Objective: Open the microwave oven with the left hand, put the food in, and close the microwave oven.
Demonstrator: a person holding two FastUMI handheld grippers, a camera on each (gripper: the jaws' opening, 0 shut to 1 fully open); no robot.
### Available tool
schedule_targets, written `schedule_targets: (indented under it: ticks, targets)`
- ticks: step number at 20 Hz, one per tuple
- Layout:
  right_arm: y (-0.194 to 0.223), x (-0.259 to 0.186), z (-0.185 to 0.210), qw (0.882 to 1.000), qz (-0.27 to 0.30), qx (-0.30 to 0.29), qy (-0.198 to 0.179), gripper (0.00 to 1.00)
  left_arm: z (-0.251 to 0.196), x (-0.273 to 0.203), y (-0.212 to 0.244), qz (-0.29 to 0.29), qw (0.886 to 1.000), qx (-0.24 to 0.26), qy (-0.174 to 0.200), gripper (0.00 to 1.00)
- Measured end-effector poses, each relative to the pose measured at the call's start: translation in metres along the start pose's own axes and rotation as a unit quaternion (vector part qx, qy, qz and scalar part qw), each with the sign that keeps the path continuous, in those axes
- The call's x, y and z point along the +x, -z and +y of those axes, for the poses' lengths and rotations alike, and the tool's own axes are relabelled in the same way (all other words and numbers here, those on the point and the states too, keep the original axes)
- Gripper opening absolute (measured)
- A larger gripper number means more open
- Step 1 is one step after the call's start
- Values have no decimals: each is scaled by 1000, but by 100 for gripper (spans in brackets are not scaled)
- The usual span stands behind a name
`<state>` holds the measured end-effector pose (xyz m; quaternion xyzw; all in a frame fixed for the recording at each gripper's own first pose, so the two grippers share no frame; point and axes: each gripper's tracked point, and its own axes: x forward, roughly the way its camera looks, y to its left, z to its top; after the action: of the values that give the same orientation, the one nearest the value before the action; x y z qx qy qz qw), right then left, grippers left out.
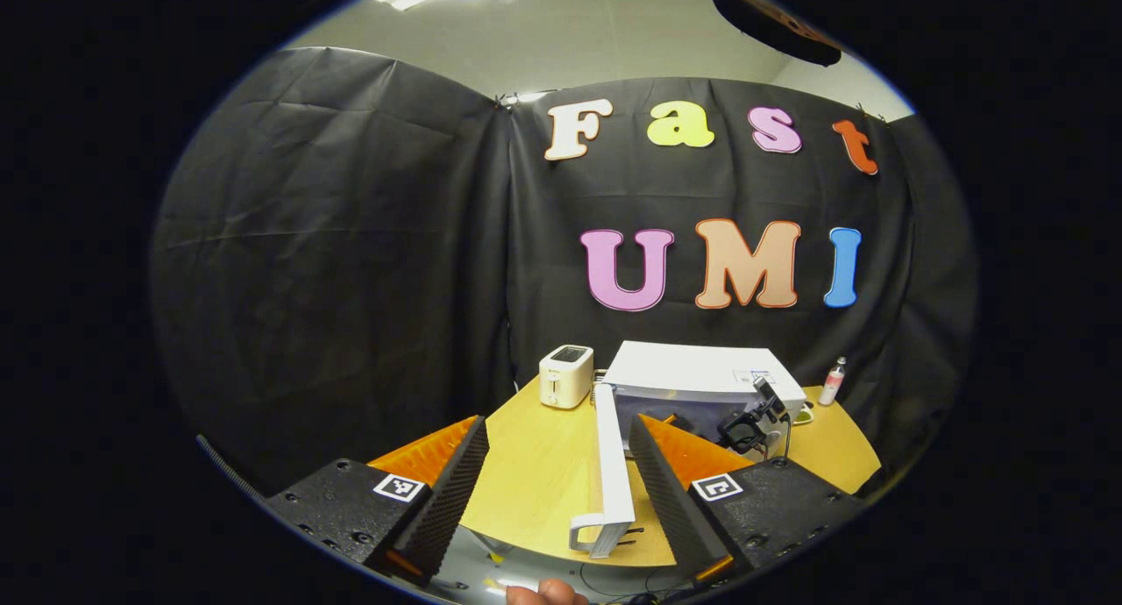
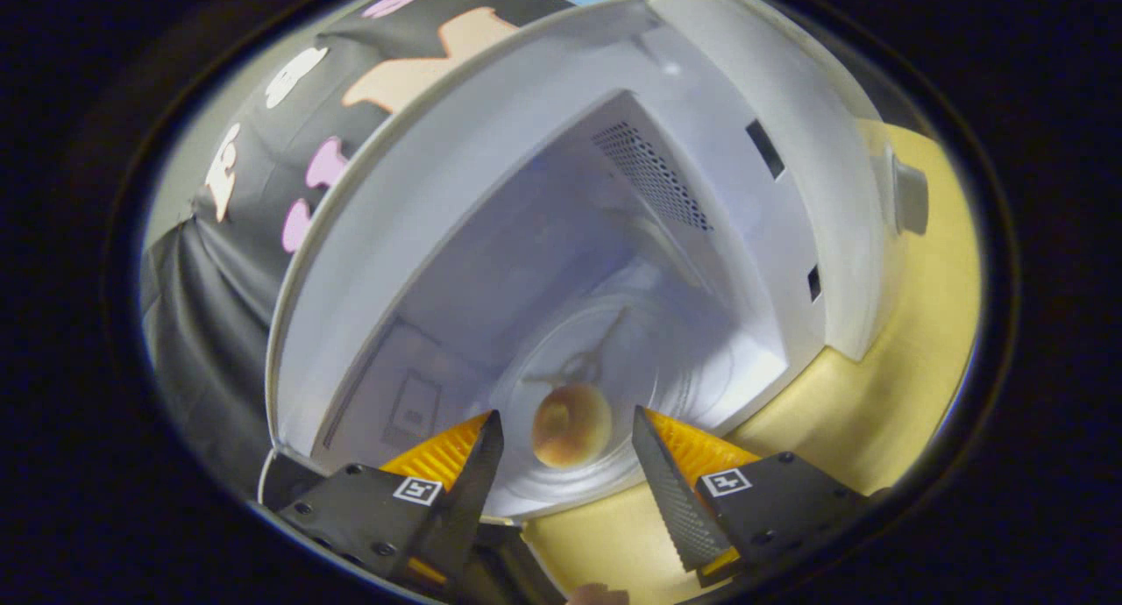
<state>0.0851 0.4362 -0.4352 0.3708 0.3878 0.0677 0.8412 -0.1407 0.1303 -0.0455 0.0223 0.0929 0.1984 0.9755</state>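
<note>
1. Left gripper [image 1: 558, 451]: the fingers are spread wide with nothing held. Each finger [image 1: 456, 491] is a wedge with a ribbed, grippy-looking inner face, and the blocky bodies behind them carry small square marker tags.
2. Poking up between those fingers is the microwave door [image 1: 611, 465], swung open and seen edge-on. It's a long, flat white slab with a chunky handle at the near end.
3. Past the fingertips sits the microwave [image 1: 701, 381] itself, a smooth white box on a rounded, wood-toned surface [image 1: 535, 473]. Just left of it there's a small cream toaster [image 1: 565, 375], and off to the right a little bottle [image 1: 832, 381].
4. The other gripper, dark with a camera mount on it, is at the mouth of the microwave, just beyond the left gripper's right finger.
5. Right gripper [image 2: 568, 430]: the fingers are also apart and not pinching anything. Same ribbed wedge shape.
6. The food [image 2: 571, 425] is a small round bun-ish thing, golden-tan and matte. It sits between the fingertips but is clear of both, resting on the glass turntable [image 2: 614, 386] inside the cavity.
7. The cavity walls are smooth pale white, with a perforated vent patch [image 2: 650, 175] up on the right side wall.
</note>
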Motion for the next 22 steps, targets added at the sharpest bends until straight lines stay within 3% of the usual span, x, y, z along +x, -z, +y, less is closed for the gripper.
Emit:
schedule_targets:
  ticks: [3,6,7,8,12,17,18,21,22]
  targets:
    - [-2,-28,4,996,-1,-77,-38,83,-1,2,-2,-6,1000,-4,6,92]
    - [-17,-63,13,985,-19,-151,-77,82,3,3,-2,-13,1000,-4,9,92]
    - [-24,-75,15,980,-26,-175,-89,91,5,5,-2,-15,1000,-5,9,92]
    - [-30,-88,18,975,-31,-194,-100,82,6,6,-1,-14,1000,-5,9,95]
    - [-64,-141,21,960,-46,-246,-129,82,8,10,-1,-27,999,-13,19,94]
    - [-137,-204,17,941,-101,-290,-142,82,18,24,27,-14,999,-33,28,95]
    - [-154,-219,14,939,-113,-294,-139,91,23,27,37,-10,999,-34,26,92]
    - [-199,-252,12,931,-148,-307,-132,91,38,41,73,17,999,-29,19,95]
    - [-209,-261,11,929,-155,-311,-129,82,42,46,88,30,999,-27,16,96]
